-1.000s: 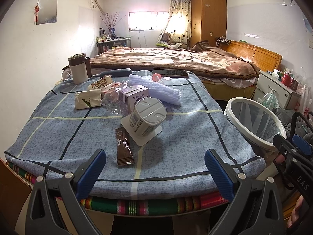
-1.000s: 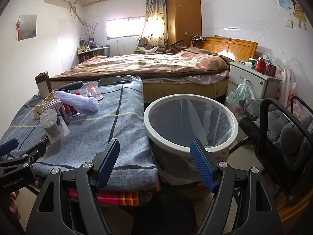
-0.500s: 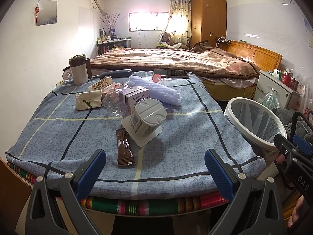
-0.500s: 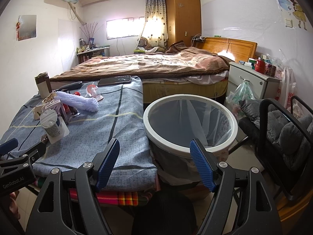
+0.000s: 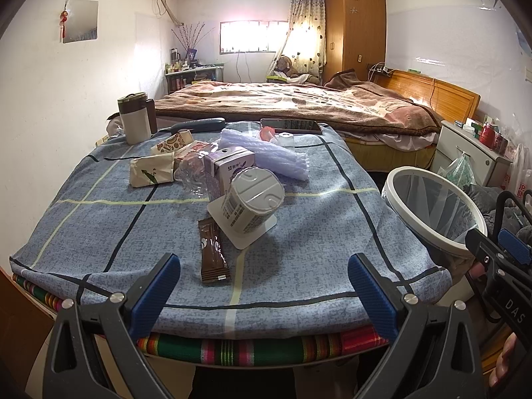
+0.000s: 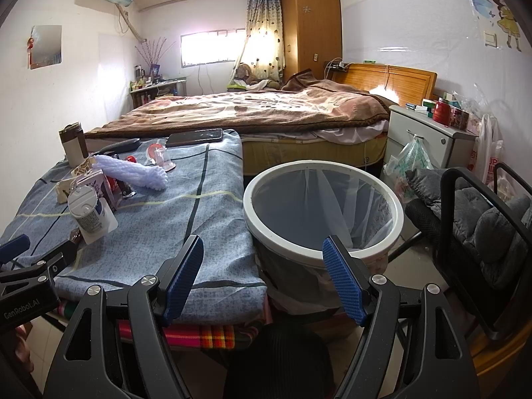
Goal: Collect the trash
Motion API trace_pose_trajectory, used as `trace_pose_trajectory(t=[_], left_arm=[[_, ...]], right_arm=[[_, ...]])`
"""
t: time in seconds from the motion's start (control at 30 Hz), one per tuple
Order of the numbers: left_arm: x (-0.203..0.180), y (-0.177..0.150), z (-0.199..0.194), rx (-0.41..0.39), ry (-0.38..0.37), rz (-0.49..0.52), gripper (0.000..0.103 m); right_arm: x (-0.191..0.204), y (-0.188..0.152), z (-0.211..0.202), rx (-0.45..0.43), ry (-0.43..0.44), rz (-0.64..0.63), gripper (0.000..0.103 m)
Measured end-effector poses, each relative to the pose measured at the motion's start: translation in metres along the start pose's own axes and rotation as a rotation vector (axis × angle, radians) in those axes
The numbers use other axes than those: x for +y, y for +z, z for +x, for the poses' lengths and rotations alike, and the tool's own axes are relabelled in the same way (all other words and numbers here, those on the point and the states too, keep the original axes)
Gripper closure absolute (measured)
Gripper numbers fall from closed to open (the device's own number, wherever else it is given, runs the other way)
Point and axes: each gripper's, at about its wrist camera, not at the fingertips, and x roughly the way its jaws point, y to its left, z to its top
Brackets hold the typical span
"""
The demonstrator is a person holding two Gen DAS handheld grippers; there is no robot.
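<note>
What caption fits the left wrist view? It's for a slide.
Open left gripper faces a brown sachet, tipped cup and carton on the blue-clothed table, bin alongside.

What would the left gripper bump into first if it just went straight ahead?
Probably the brown sachet, lying flat on the blue cloth between the open left gripper fingers. Behind it lies the tipped white cup. Height is hard to judge; it might pass above.
</note>
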Motion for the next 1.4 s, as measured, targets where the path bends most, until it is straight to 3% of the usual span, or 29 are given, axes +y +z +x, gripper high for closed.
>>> trace_pose_trajectory(t=[1.07, 1.27, 1.4], left_arm=[[0.000, -0.001, 0.000, -0.002, 0.001, -0.001, 0.001], [0.025, 0.001, -0.002, -0.010, 0.018, -0.027, 0.001], [0.060, -0.001, 0.001, -0.004, 0.062, -0.071, 0.001]], right_arm=[[0.000, 0.000, -0.001, 0.000, 0.002, 0.002, 0.028], [0.009, 0.005, 0.004, 0.004, 0.066, -0.014, 0.028], [0.032, 0.011, 0.015, -0.005, 0.160, -0.056, 0.028]])
